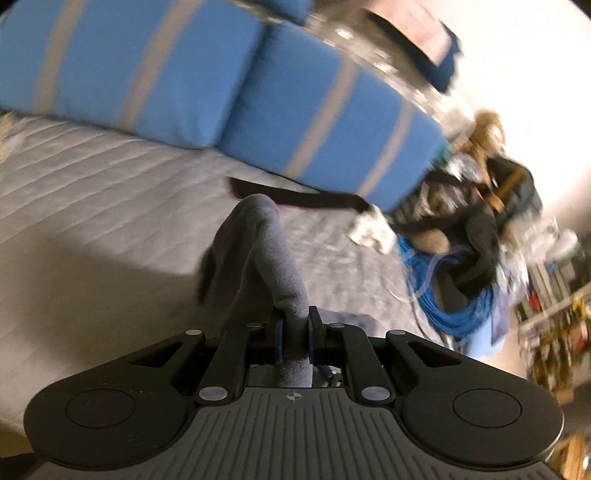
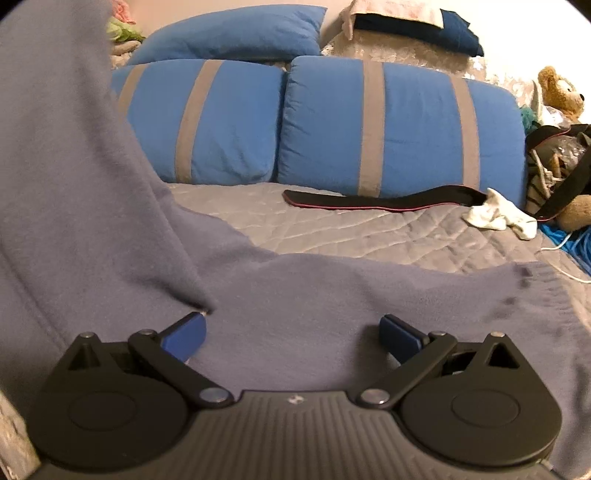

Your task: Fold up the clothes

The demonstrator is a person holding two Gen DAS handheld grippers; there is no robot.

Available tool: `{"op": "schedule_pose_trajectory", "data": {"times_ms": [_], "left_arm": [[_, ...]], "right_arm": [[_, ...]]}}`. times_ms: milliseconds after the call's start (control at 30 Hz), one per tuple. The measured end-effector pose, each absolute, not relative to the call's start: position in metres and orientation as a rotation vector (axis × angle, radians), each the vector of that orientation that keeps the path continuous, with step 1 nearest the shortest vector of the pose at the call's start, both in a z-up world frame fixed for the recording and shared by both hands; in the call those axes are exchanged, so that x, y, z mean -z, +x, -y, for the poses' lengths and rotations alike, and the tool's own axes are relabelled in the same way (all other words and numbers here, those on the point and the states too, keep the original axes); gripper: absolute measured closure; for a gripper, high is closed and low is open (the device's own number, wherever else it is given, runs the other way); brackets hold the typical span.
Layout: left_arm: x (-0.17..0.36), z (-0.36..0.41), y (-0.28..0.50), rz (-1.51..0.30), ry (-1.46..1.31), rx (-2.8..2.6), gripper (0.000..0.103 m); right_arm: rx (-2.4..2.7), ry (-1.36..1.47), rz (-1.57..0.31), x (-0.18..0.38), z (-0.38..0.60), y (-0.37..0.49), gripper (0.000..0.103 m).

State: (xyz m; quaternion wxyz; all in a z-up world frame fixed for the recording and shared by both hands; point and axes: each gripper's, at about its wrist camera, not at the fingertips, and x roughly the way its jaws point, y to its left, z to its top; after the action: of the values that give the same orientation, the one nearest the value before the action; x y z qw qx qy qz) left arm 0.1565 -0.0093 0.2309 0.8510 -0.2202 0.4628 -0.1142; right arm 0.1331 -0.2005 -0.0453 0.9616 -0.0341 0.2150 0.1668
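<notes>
Fold in hand: grey garment (image 2: 295,295) pinched in left gripper (image 1: 295,328), lifted; right gripper (image 2: 291,332) gaping, empty; pinning required next

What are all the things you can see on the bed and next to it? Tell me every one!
Grey garment: one, blue-grey, spread on the quilt, one part lifted up at left.
Quilt: one, grey, covers the bed.
Striped pillows: two, blue with grey stripes, side by side at the head.
Plain pillow: one, blue, behind the striped ones.
Strap: one, black with red edge, in front of the pillows.
White cloth: one, crumpled, at the strap's right end.
Teddy bear: one, brown, far right.
Cable: one coil, blue, right of the bed.
Left gripper: black, shut on the garment.
Right gripper: black, blue pads, open above the garment.
</notes>
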Motion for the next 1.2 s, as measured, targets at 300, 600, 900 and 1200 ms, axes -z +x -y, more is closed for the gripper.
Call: {"op": "schedule_pose_trajectory", "data": {"times_ms": [300,600,900,1200], "left_arm": [[-0.182,0.157,0.205,-1.098,-0.369,0.374,0.092],[-0.097,0.262,0.256,-1.272,-0.34,0.5,0.088],[-0.085,0.224,0.263,-1.242,-0.524,0.614,0.053],[-0.09,0.116,0.226,-1.186,-0.493,0.47,0.053]], "right_arm": [[-0.194,-0.026,-0.319,0.005,0.287,0.094,0.0],[-0.089,-0.016,-0.357,-0.009,0.36,0.064,0.0],[-0.097,0.071,-0.427,-0.006,0.399,0.064,0.0],[-0.11,0.111,-0.442,-0.001,0.396,0.067,0.0]]}}
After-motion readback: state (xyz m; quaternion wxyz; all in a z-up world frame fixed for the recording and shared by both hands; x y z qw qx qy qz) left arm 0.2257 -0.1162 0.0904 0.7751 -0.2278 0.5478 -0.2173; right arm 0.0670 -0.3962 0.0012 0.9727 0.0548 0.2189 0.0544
